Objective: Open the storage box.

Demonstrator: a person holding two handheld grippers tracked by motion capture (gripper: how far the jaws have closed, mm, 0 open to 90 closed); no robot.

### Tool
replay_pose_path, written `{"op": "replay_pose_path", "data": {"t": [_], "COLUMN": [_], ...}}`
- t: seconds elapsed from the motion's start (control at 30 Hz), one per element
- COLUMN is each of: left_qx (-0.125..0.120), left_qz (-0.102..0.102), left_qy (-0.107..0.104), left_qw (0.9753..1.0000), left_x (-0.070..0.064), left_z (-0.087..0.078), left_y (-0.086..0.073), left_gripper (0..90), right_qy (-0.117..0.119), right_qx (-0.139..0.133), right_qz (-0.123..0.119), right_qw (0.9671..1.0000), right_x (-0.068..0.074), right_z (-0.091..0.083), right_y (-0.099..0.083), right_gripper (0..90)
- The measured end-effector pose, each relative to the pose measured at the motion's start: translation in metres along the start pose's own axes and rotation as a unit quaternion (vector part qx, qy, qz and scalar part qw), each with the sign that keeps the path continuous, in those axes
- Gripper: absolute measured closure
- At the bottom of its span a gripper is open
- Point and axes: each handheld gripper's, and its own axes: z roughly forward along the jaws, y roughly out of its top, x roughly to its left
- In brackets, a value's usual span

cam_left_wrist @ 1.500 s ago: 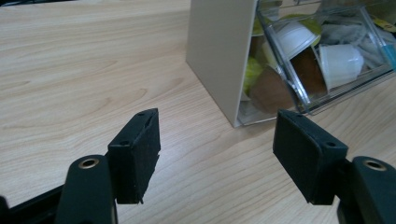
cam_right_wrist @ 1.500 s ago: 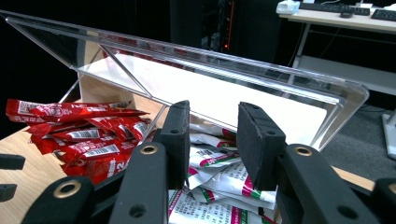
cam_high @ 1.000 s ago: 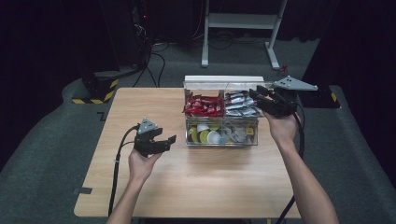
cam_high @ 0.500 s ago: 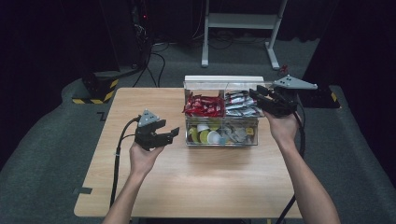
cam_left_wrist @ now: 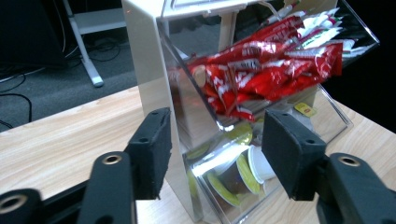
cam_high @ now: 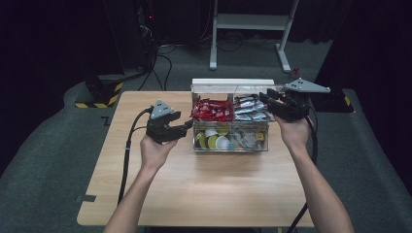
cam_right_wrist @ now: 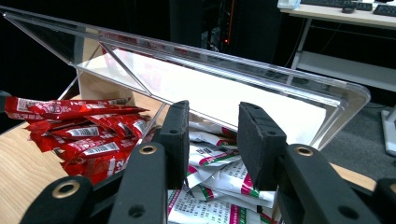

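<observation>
A clear acrylic organiser box (cam_high: pixel 232 83) stands at the table's middle back. Red sachets (cam_high: pixel 212 109) fill its upper left bin and white sachets (cam_high: pixel 250 108) its upper right bin. Capsule cups (cam_high: pixel 216 141) lie in the lower bins. My left gripper (cam_high: pixel 187 127) is at the box's left side, open. In the left gripper view its jaws (cam_left_wrist: pixel 219 140) frame the box's near corner (cam_left_wrist: pixel 149 60), with red sachets (cam_left_wrist: pixel 271 70) and cups (cam_left_wrist: pixel 243 168) behind. My right gripper (cam_high: pixel 266 97) hovers open over the white sachets (cam_right_wrist: pixel 219 172), under the raised clear lid (cam_right_wrist: pixel 210 65).
The wooden table (cam_high: pixel 204 194) has bare room in front of the box. Behind it on the floor stand a white desk frame (cam_high: pixel 252 24), cables (cam_high: pixel 160 53) and a yellow-black striped block (cam_high: pixel 99 92).
My left gripper has moved up and to the right, closing in on the box's left side. The right gripper has stayed over the white sachets.
</observation>
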Motion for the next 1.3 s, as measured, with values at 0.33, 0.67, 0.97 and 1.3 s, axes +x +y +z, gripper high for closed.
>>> {"op": "replay_pose_path", "data": {"t": [0.33,0.67,0.97,1.3], "left_qx": [0.003,0.027,0.038,0.026], "left_qz": [0.004,0.012,0.038,0.039], "left_qy": [0.0,0.017,0.034,0.03], "left_qw": [1.0,0.9994,0.998,0.9984], "left_x": [-0.002,-0.005,-0.011,-0.011], "left_z": [0.013,0.032,0.037,0.032], "left_y": [0.022,0.025,0.028,0.029], "left_gripper": [52.2,67.8,80.0,85.2], "right_qy": [0.002,0.002,-0.001,-0.001], "right_qx": [-0.002,-0.001,-0.001,-0.001], "right_qz": [0.002,0.001,-0.001,-0.001], "right_qw": [1.0,1.0,1.0,1.0], "right_x": [-0.001,-0.001,0.0,0.0], "right_z": [0.001,0.001,0.001,0.002], "right_y": [0.0,-0.001,-0.001,-0.001], "right_gripper": [64.2,64.1,63.8,63.9]}}
